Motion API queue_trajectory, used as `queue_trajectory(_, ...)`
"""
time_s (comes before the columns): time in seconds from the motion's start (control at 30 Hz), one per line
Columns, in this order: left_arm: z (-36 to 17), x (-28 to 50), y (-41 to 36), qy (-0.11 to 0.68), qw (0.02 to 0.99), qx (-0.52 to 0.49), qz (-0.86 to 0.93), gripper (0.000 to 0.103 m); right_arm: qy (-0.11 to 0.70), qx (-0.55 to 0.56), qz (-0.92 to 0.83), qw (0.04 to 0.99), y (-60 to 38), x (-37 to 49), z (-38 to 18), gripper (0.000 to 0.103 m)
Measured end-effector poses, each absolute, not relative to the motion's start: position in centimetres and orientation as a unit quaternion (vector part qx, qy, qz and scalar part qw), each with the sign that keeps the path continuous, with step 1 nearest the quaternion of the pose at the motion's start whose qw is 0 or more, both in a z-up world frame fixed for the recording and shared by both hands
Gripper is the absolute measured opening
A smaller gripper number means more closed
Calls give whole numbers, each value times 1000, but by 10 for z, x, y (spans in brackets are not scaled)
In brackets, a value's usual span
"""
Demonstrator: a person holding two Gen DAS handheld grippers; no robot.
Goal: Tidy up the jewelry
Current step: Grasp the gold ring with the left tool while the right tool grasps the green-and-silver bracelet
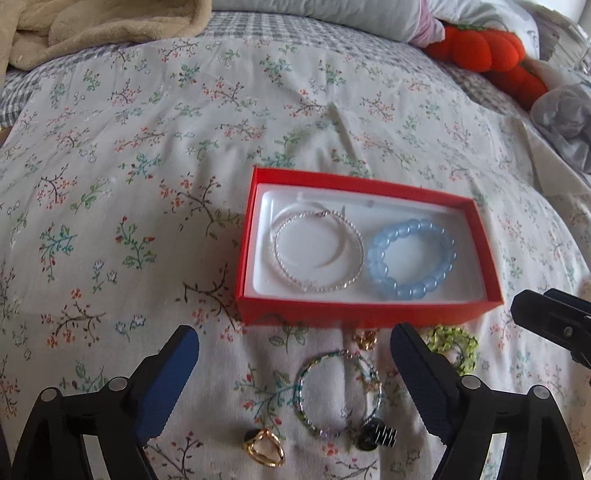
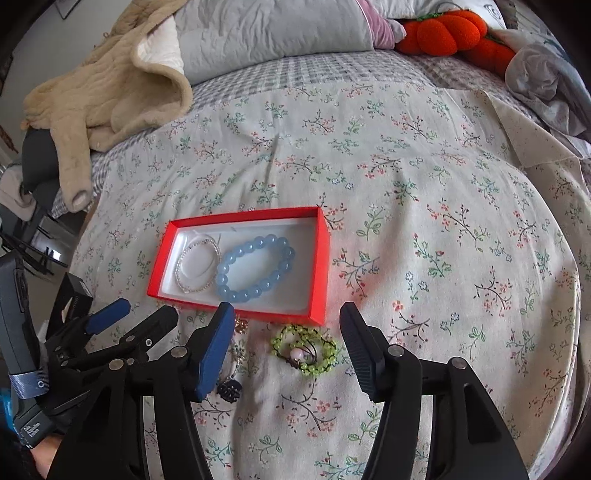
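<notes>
A red box (image 1: pixel 369 314) (image 2: pixel 236 308) with a white liner lies on the floral bedspread. It holds a silver chain bracelet (image 1: pixel 317 251) (image 2: pixel 197 264) and a blue bead bracelet (image 1: pixel 412 254) (image 2: pixel 255 267). In front of the box lie a thin beaded bangle (image 1: pixel 338 391), a gold ring (image 1: pixel 264 448), a black charm (image 1: pixel 376 435) (image 2: pixel 229 391), a small gold piece (image 1: pixel 365 338) (image 2: pixel 242 325) and a green bead bracelet (image 1: pixel 452 345) (image 2: pixel 304 349). My left gripper (image 1: pixel 295 354) (image 2: pixel 142 314) is open above the bangle. My right gripper (image 2: pixel 288 332) is open above the green bracelet; its finger (image 1: pixel 550 317) shows in the left wrist view.
A beige blanket (image 2: pixel 110 88) and grey pillows (image 2: pixel 266 33) lie at the far end of the bed. An orange plush (image 2: pixel 450 29) (image 1: pixel 484 48) and crumpled grey cloth (image 2: pixel 543 81) lie at the far right. The bed's left edge (image 2: pixel 85 221) drops off.
</notes>
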State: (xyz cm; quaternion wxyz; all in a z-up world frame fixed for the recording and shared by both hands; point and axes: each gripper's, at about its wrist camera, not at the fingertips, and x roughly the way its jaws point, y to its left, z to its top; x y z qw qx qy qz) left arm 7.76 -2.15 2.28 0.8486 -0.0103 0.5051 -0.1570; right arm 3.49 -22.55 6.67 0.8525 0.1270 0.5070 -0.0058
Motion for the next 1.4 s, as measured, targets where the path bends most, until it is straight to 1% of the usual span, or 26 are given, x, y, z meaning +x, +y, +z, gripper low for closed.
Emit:
queue_trajectory(0.17,10,68,-14,542,827,-9,-147,90,530,114,-14,840,-224,21,57,66)
queue_trajectory(0.4,-2,58,-1,565,811,-7,-151,90,562,125,-21,817,-227,9,38,66)
queue_trajectory(0.67,-20,61,15,607,774,-60,-170,88,586,118,-36,801,-232,4,22,66)
queue_trajectory(0.73,-23,61,13,612,767,-65,-181,80,589,117,-39,799,-234,3,19,66)
queue_trajectory(0.77,-24,61,12,615,764,-62,-186,77,590,117,-41,798,-234,4,18,66)
queue_trajectory(0.83,-26,61,7,619,760,-53,-192,64,592,118,-42,796,-235,4,17,66)
queue_trajectory(0.87,-28,62,4,622,757,-49,-193,60,593,119,-42,795,-236,5,16,66)
queue_trajectory(0.93,-33,63,-2,628,753,-39,-193,49,594,118,-41,794,-236,5,16,66)
queue_trajectory(0.97,-35,65,-3,629,753,-33,-190,46,595,118,-41,794,-236,5,16,66)
queue_trajectory(1.0,-36,65,-5,629,754,-28,-187,40,595,118,-40,794,-236,5,15,66)
queue_trajectory(1.03,-36,65,-7,628,755,-23,-185,28,597,119,-39,793,-235,5,15,66)
queue_trajectory(1.07,-37,66,-8,627,757,-19,-183,26,598,120,-39,792,-235,6,14,66)
queue_trajectory(1.4,-18,64,-1,601,777,-36,-184,26,596,142,-21,790,-222,13,12,66)
